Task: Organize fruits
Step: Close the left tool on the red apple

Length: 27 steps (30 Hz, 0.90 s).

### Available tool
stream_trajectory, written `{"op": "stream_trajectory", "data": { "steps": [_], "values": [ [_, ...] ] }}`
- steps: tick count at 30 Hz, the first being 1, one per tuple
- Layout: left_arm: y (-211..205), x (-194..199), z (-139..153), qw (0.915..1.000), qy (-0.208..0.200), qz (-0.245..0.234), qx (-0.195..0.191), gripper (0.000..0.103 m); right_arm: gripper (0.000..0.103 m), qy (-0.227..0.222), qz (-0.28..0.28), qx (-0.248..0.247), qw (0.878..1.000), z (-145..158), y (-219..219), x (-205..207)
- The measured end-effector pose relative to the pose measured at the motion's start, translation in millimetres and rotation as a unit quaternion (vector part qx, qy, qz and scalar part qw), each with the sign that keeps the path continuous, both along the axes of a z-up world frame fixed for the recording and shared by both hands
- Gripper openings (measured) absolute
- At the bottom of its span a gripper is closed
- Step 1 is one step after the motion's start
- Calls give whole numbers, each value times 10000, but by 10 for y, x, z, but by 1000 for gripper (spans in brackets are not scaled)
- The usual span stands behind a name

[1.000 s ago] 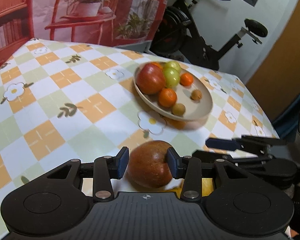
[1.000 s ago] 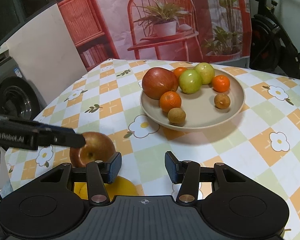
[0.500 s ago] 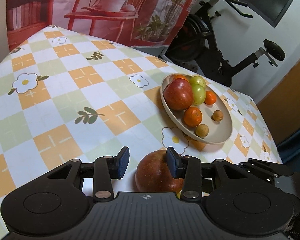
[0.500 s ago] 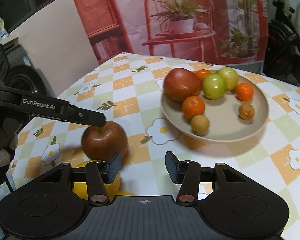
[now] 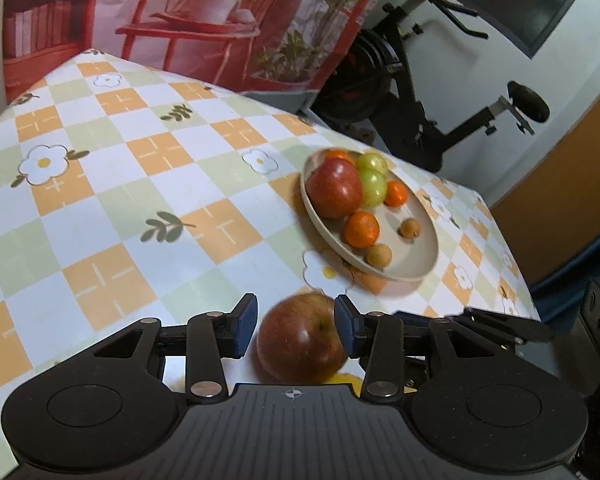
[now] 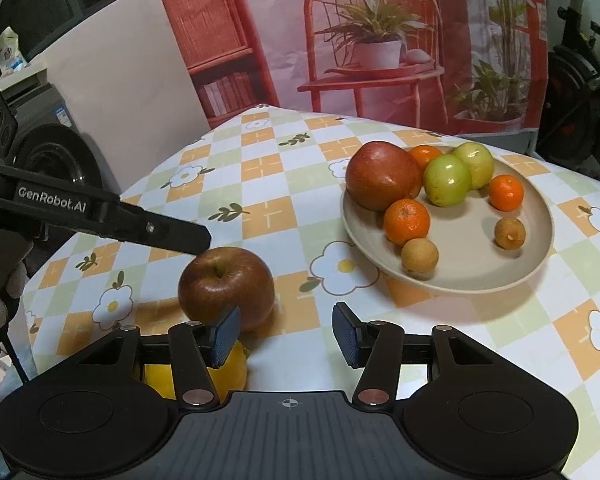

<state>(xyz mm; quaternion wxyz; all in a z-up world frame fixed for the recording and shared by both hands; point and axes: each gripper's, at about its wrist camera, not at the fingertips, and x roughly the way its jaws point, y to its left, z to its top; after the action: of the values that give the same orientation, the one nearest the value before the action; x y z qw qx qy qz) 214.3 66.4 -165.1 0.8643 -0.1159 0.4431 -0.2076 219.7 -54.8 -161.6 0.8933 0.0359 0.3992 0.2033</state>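
Red-brown apple (image 5: 302,344) sits on the tablecloth (image 5: 112,208) between my left gripper (image 5: 296,326) fingers, which stand apart, gripping nothing. My right gripper (image 6: 286,334) gapes empty. Closing off-centre could roll it toward the near edge; the plate (image 6: 540,264) lies far right.

Both wrist views low, looking across table (image 5: 100,208), sharing apple (image 6: 226,286), plate (image 6: 540,248)

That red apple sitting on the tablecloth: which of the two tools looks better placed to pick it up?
Probably the left tool. The apple sits just below its open fingers, nearly centred between them. The right tool is open too, but the apple lies off to its left, past one finger.
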Motion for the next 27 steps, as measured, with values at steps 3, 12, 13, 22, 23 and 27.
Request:
{"op": "stream_trajectory", "data": {
  "steps": [3, 12, 13, 22, 23, 27],
  "values": [
    [8, -6, -33, 10000, 86, 3, 33, 43, 48, 2, 88, -6, 10000, 3, 36, -3],
    [105, -14, -113, 9993, 323, 100, -180, 42, 48, 50, 86, -8, 10000, -22, 34, 5],
    [116, -23, -114, 9992, 338, 106, -202, 43, 48, 43, 76, -20, 10000, -21, 31, 4],
    [-68, -6, -140, 9995, 251, -145, -80, 63, 48, 48, -351, 22, 9994, -59, -225, -17],
    [-100, 6, -163, 9995, 265, -168, -54, 63, 48, 64, -421, 29, 9991, -71, -272, -26],
    [-192, 60, -252, 9993, 313, -182, 130, 65, 48, 92, -578, 32, 9983, -106, -381, -48]
  ]
}}
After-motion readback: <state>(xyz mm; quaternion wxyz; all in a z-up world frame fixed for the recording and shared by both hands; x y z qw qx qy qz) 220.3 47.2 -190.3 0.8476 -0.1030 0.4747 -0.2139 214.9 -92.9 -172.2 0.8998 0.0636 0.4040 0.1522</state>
